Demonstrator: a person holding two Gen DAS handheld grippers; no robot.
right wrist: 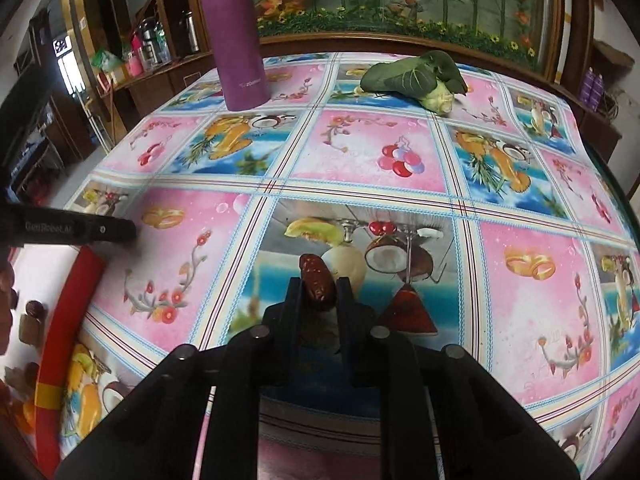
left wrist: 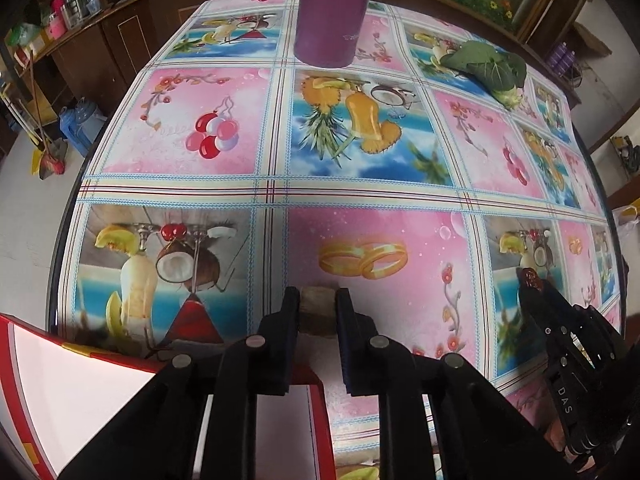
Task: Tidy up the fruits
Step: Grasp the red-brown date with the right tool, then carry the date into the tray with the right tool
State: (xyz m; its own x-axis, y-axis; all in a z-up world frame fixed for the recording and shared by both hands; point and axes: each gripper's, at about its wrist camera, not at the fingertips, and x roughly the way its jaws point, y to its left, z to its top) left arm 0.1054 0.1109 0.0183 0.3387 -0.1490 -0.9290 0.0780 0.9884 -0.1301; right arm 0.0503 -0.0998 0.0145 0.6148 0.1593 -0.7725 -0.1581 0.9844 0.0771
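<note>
Both hands loaded over the patterned counter (right wrist: 360, 152). Left gripper (left wrist: 318, 312) is clamped on a small brown fruit (left wrist: 318, 304); right gripper (right wrist: 319, 292) is clamped on a wrinkled red date (right wrist: 316, 284), held above the cloth. The red-rimmed plate (left wrist: 80, 392) lies just below-left of the left gripper. Risk: the date is pinched near one end and may pivot or slip on release. Only the right view shows fruits (right wrist: 34, 310) already on the plate.
</note>
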